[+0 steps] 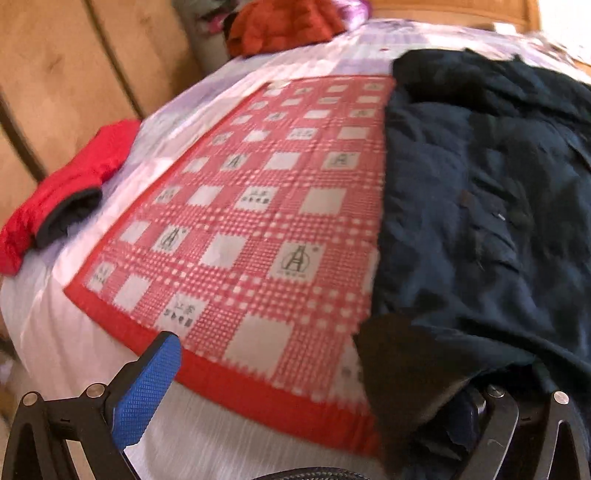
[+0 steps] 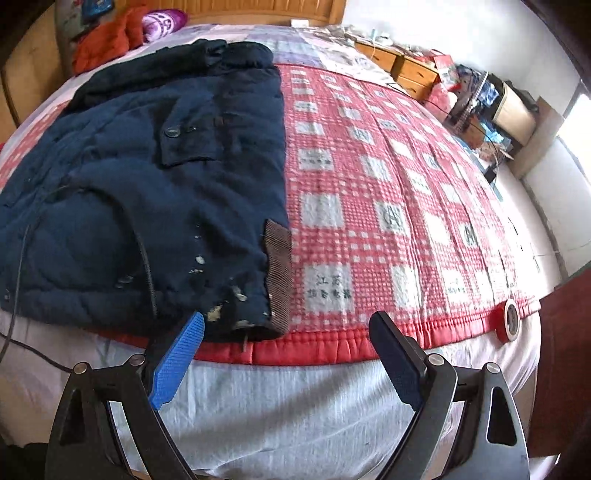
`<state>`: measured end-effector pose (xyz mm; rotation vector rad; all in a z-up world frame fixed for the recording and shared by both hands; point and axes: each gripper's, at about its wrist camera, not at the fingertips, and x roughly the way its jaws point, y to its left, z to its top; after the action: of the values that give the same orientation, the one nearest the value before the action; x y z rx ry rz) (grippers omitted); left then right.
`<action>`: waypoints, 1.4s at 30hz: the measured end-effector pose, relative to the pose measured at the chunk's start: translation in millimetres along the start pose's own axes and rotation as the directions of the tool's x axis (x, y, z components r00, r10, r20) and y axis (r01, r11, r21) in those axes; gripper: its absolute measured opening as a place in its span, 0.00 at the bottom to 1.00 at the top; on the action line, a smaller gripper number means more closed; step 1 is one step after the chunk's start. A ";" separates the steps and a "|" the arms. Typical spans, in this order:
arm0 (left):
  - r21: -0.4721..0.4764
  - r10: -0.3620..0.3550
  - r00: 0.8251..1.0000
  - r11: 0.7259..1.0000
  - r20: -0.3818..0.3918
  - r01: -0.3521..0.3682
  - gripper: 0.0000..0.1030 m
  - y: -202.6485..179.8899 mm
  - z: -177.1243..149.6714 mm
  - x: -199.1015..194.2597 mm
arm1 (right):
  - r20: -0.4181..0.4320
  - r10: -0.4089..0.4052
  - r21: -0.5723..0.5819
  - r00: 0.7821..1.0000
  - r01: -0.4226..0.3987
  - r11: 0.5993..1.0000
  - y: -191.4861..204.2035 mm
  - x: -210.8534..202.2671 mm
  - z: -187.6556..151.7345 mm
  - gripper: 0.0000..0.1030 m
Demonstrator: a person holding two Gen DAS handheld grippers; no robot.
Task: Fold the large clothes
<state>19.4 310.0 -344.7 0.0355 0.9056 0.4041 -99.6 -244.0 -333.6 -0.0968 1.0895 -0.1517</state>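
both low, sharing jacket [image 1: 480, 184]

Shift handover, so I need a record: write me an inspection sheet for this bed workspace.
Surface: red checked quilt spread over a white sheet.
Job's things: navy coat lying on the quilt, brown ribbed cuff at its near corner.
Clutter: red garment at the bed edge, orange clothing by the headboard, red tape roll.
Grippers: right tongs open, empty; left tongs spread, dark cloth draped over one finger.
Cables: black cord beneath the coat's edge.
Surroundings: wooden drawers, cluttered boxes beside the bed.
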 end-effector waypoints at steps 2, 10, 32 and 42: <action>-0.026 -0.003 1.000 1.000 -0.022 0.002 0.99 -1.1 1.0 7.1 | 0.002 -0.006 -0.008 1.000 0.006 1.000 -1.2 0.8 -3.3 0.90; -0.022 0.042 0.999 0.999 -0.034 -0.043 0.99 -7.3 -3.5 6.3 | -0.031 -0.037 -0.015 0.999 0.036 0.999 -6.8 11.6 -21.6 0.90; -0.034 -0.010 0.998 0.999 -0.066 0.008 0.94 -17.8 -4.0 16.2 | 0.017 0.012 0.066 1.000 -0.013 0.998 -25.9 26.1 9.2 0.89; -0.007 -0.002 0.997 1.000 -0.082 0.001 0.94 -12.1 -3.7 15.8 | -0.167 -0.410 0.129 0.897 0.432 0.893 -192.8 -132.6 -56.9 0.89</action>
<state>29.1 303.9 -361.4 0.0117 0.9848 0.4101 -224.8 -411.7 -214.3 -0.1781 1.1765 -0.6481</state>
